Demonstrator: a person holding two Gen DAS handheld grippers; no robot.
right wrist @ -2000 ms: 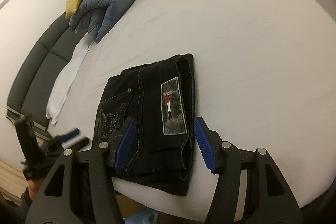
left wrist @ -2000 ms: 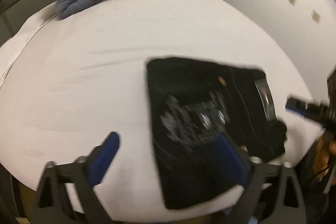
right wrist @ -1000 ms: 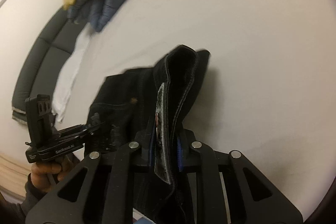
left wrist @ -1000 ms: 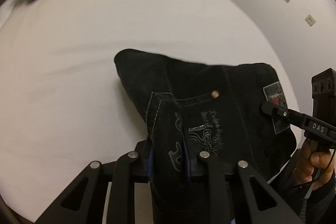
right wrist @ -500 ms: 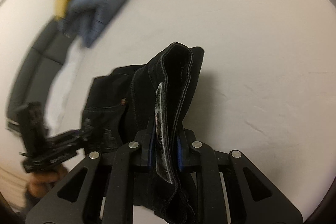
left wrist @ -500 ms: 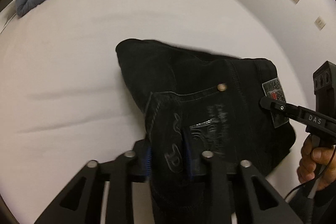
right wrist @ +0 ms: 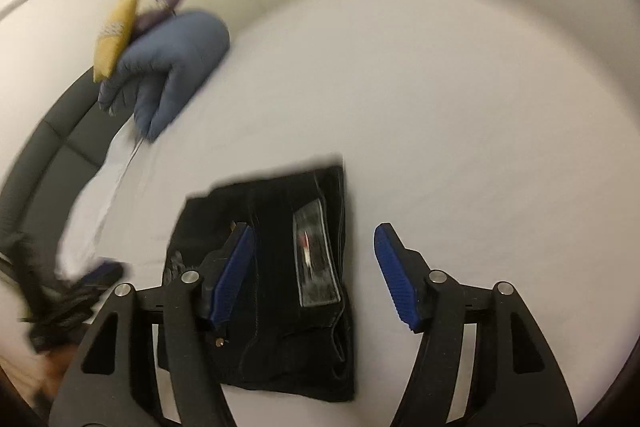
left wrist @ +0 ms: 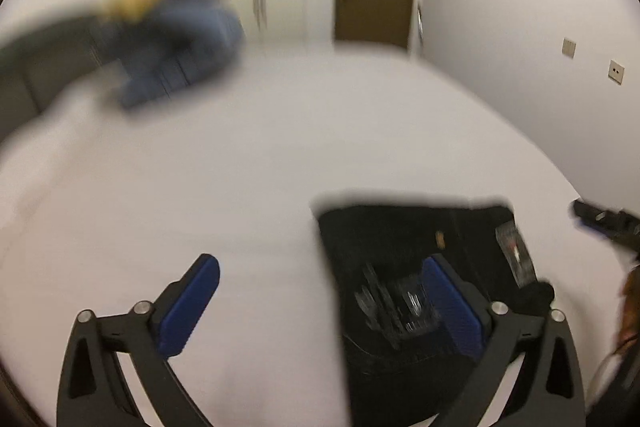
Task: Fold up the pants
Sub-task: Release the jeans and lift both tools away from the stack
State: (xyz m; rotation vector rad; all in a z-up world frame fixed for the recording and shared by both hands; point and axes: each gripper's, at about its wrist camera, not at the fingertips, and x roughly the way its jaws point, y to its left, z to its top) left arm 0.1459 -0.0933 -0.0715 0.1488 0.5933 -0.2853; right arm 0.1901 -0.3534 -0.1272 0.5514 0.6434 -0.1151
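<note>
With both the left gripper (left wrist: 320,303) and right gripper (right wrist: 314,273) opening empty above the folded black jeans (right wrist: 280,267) near the bed (right wrist: 460,127) edge, the bundle risked sliding off.

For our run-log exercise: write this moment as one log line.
stage: release | left tool: opening, empty | right tool: opening, empty | black pants: folded, flat on white bed

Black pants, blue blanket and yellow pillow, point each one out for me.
black pants (right wrist: 276,339): right wrist view, on the dark denim below the patch.
blue blanket (right wrist: 172,67): right wrist view, middle of the bundle.
yellow pillow (right wrist: 114,35): right wrist view, its face.
</note>
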